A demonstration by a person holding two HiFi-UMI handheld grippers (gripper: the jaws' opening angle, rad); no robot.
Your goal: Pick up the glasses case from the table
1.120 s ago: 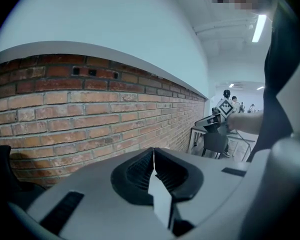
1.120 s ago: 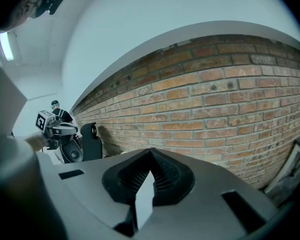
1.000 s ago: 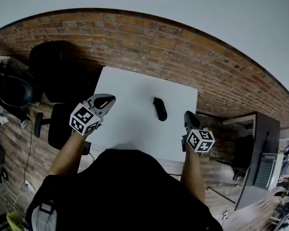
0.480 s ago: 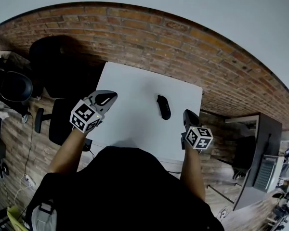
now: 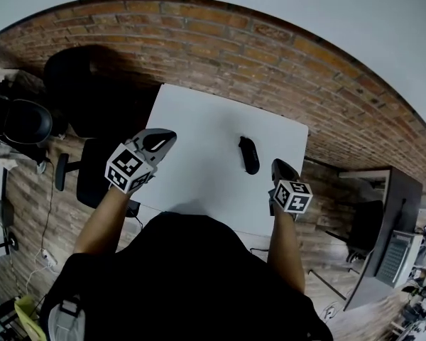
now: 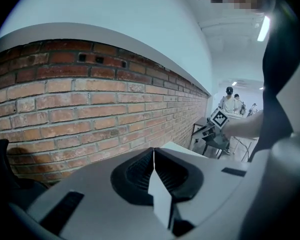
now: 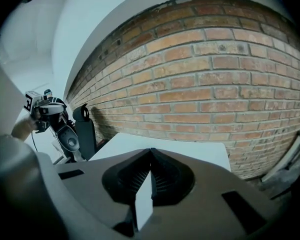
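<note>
Readable text: none in any view.
Brands, numbers: none legible.
Coded sign, left: black-and-white square marker patterns on the white marker cube (image 5: 130, 168) at the rear of the left gripper (image 5: 169, 135); no letters or digits in them.
Coded sign, right: like patterns on the second white marker cube (image 5: 292, 195) at the rear of the right gripper (image 5: 277, 165); also without letters.
Prints elsewhere: too small or blurred to read.
</note>
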